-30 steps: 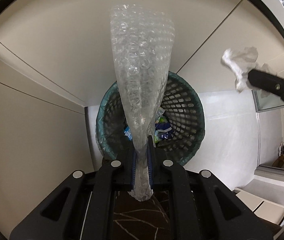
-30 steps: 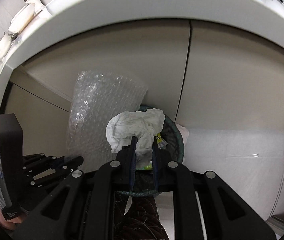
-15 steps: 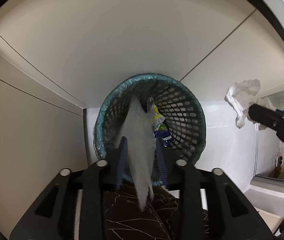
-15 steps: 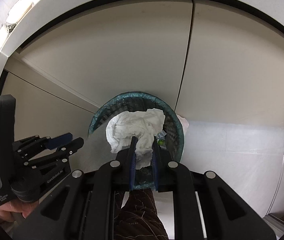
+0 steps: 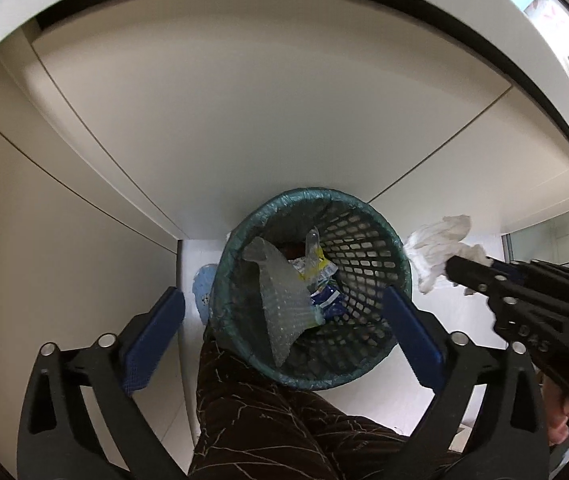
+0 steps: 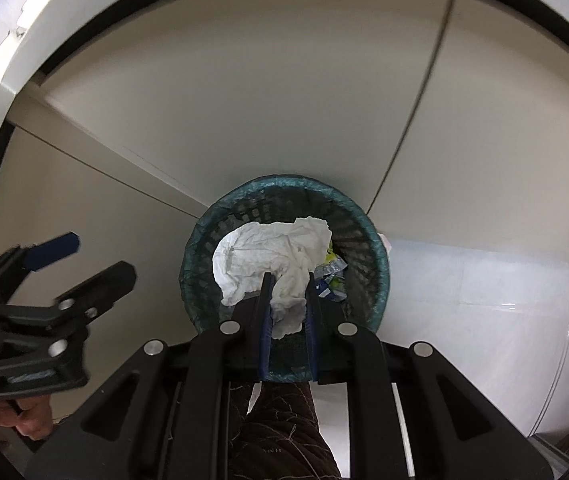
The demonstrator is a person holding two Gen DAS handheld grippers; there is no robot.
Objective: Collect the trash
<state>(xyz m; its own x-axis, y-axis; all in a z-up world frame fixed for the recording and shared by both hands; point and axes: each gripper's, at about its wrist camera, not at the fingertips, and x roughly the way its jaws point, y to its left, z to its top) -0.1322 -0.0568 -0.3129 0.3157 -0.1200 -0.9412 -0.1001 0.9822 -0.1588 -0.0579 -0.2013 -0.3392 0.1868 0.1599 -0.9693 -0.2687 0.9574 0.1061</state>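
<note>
Left claw (image 5: 280,320) jaws opening, nothing between them, the bubble wrap (image 5: 284,304) it pinched a second ago now dropped inside the green basket (image 5: 364,216); right claw (image 6: 287,304) still pinches the crumpled tissue (image 6: 272,256) above the basket, likely next in.

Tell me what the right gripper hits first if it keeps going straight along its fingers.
Probably the trash inside the green mesh bin: the right gripper, shut on the white tissue, points into its open mouth. Depth is unclear.
</note>
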